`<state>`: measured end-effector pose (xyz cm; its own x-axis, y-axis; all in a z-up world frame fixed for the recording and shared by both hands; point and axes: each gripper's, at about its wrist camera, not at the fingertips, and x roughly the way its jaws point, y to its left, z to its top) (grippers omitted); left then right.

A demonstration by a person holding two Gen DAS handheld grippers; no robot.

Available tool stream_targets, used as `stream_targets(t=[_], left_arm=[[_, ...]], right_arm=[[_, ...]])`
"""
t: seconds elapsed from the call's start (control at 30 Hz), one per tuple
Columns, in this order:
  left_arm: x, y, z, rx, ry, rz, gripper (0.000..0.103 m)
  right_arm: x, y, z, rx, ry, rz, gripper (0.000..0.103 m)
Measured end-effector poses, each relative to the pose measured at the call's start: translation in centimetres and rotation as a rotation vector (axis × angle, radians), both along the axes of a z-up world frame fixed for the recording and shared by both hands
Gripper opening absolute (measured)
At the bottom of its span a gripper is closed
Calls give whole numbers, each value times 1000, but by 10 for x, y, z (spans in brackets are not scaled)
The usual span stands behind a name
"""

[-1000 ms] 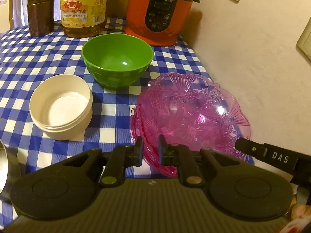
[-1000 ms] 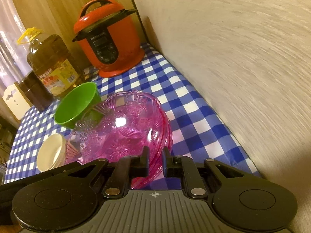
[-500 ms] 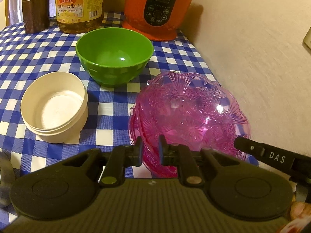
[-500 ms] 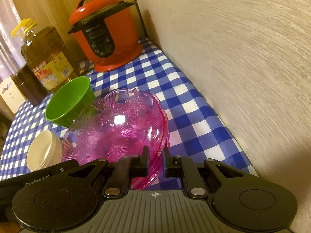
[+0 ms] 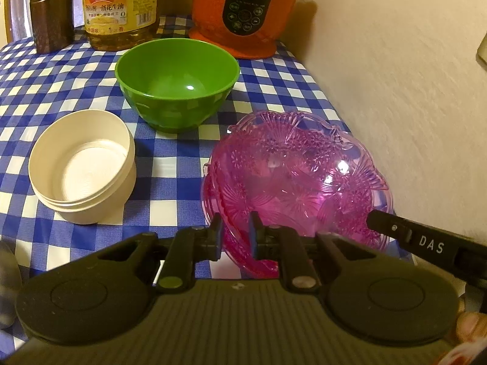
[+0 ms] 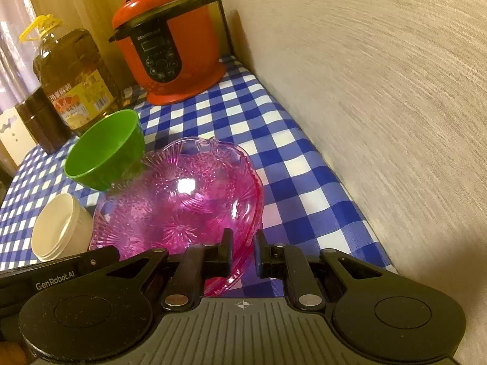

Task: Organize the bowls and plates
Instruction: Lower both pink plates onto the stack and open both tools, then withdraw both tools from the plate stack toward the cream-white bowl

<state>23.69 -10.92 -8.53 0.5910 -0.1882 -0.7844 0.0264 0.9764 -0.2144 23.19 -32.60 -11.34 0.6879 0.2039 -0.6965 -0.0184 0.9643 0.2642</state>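
Left wrist view: both the left tool point(image 5: 234, 232) and right tool point(image 6: 242, 251) pinch the pink bowl point(image 5: 292, 179) rim at lower centre, probably mid-placement; releasing should come next.

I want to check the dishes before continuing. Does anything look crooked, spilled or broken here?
Nothing looks spilled or broken. The one odd thing: the pink glass dishes do not sit flat. The upper one is tilted, with its rim between the fingers of the left gripper and the right gripper.

Left gripper point(image 5: 233, 233) nearly closed; right gripper point(image 6: 242, 251) likewise, apparently clamped.
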Motion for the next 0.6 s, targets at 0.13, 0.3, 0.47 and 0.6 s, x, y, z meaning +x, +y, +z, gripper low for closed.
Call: stream_targets(t=[0.13,0.3,0.47,0.6], left_arm=[[0,1,-1,13,-10,-7,16],[1,-1,0,54,-25,-14,36],[-2,5,1,39,-49,-8,54],[-3,8,0,30,-42,-1,54]], right_arm=[[0,3,-2,-25,4,15,14],[2,5,-3,-32,5,22,16],[-2,2,-1,-29,-25,14,60],[-4,1,-2,-18,-24,14,60]])
